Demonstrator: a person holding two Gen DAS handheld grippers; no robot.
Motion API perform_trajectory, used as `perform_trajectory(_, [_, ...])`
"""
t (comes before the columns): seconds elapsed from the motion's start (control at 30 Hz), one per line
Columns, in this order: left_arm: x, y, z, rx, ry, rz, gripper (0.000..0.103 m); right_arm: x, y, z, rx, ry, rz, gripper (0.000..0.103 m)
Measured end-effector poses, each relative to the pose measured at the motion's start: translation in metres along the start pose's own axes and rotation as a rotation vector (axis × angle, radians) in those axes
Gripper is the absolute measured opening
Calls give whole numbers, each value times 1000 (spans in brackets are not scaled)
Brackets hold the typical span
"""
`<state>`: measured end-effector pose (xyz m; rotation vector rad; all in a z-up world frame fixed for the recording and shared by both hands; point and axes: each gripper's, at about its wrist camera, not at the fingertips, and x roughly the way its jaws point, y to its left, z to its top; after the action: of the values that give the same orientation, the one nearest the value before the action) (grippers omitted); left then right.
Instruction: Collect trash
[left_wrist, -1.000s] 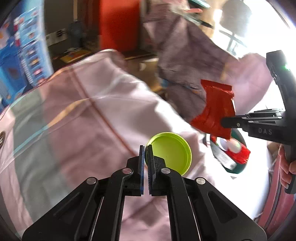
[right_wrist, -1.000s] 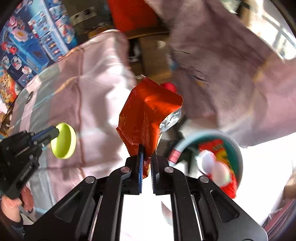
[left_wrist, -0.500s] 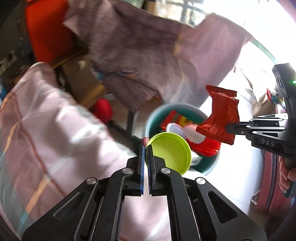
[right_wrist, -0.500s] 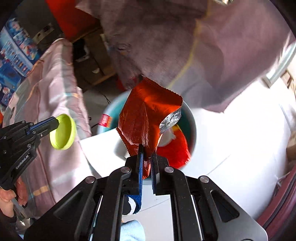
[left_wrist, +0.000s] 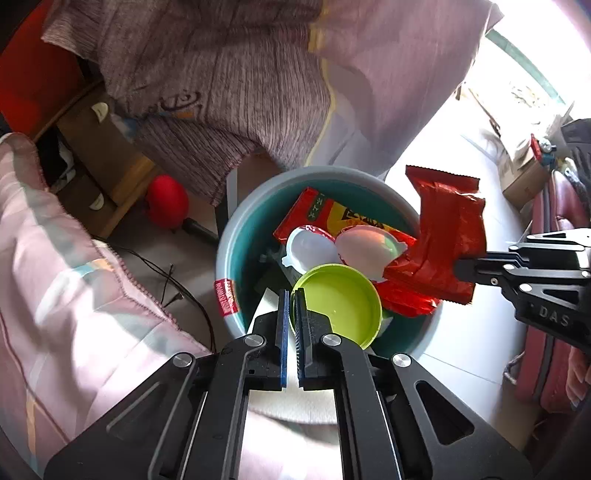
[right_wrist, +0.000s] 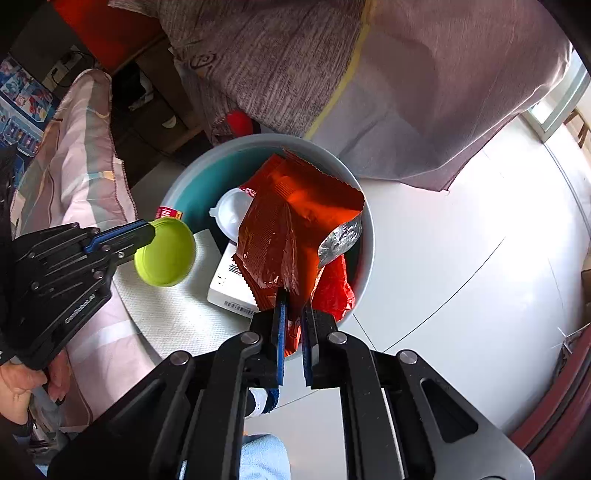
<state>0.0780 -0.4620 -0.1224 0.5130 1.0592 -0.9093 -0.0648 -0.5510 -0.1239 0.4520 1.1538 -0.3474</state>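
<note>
- Your left gripper (left_wrist: 291, 295) points steeply down over the teal bin (left_wrist: 236, 236). Its jaws stand narrow, clamped on the rim of the green lid (left_wrist: 343, 299).
- The green lid hangs in the air above the near edge of the bin, hollow side toward the left wrist camera. In the right wrist view it shows at the left, over the bin's rim (right_wrist: 162, 254).
- Your right gripper (right_wrist: 291, 299) also points steeply down. Its jaws stand narrow, pinching the lower edge of the red wrapper (right_wrist: 291, 229).
- The red wrapper stands upright above the bin opening, its torn top showing a silver lining. In the left wrist view it hangs at the bin's right side (left_wrist: 443, 236).
- The bin stands on the white floor (right_wrist: 461, 258). It already holds a red and yellow packet (left_wrist: 332, 214), a clear blister shell (left_wrist: 347, 247), a white carton (right_wrist: 229, 288) and crumpled red film (right_wrist: 336, 291).
- A white paper sheet (right_wrist: 170, 314) lies over the bin's near rim.
- A pink blanket (left_wrist: 74, 295) lies at the left of the bin; a grey garment (left_wrist: 221, 92) hangs behind it.
- A hand (right_wrist: 22, 387) grips the left gripper's handle.
</note>
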Motion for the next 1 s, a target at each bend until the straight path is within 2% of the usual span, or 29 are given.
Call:
perform_trajectory(0.07, [10,1,3,1,27,-4,7,3,-2,2,3,5,-2,7])
perform_trajectory(0.13, [14,3,3,3,37,-3,14,5,-2,3,5,10,0,7])
perform_trajectory(0.2, [15,4,0,7,34,9,33,8,-3,4,4,14,-2,7])
perform_trajectory(0.33, [11,5,-3,20,21,20,52,12,0,9,-4,24,0,8])
perform_trajectory(0.4, [6,6,-5,19,6,22,66,13,2,10,-7,28,2,10])
perform_trajectory(0.6, [-3,9,-7,23,-18,39,79,16,9,12,-33,38,3,13])
perform_trajectory(0.63, [-4,10,-7,21,-21,42,81,16,10,12,-36,39,4,24])
perform_trajectory(0.67, [-6,10,-7,18,-25,44,83,15,11,12,-37,36,1,42])
perform_trajectory(0.73, [-8,12,-8,10,-31,45,84,12,11,12,-41,18,-16,61])
perform_trajectory(0.87, [-11,13,-9,-3,-32,40,87,6,7,11,-30,12,-37,74])
perform_trajectory(1.0, [-16,14,-12,-14,-44,46,92,2,8,8,-30,19,-59,77])
